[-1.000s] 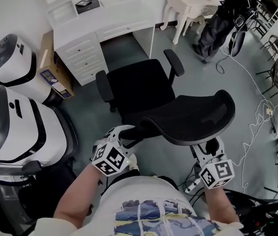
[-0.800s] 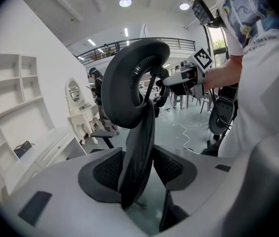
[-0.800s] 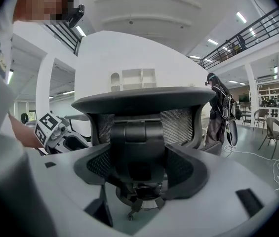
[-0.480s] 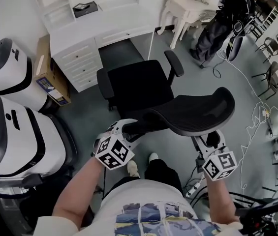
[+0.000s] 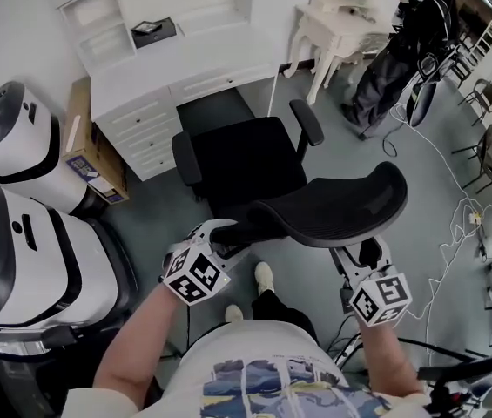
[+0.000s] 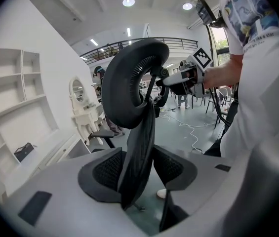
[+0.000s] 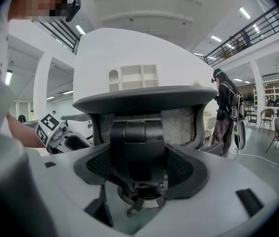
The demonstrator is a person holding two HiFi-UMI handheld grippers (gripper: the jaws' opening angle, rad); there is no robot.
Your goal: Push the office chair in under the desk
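Observation:
The black office chair stands with its seat facing the kneehole of the white desk, a short way out from it. Its mesh backrest is between my two grippers. My left gripper is shut on the backrest's left edge; in the left gripper view that thin black edge runs up between the pads. My right gripper is behind the backrest, its jaws set wide and closed round the back support bracket. The mesh rises just beyond the right gripper's jaws.
Two large white pod-shaped machines stand close on the left, with a cardboard box beside the desk drawers. A small white table and a dark bag are at the back right. Cables trail across the floor on the right.
The chair has rolled a little nearer the desk, and the person has stepped forward behind it; a shoe now shows below the backrest. Both grippers keep their hold.

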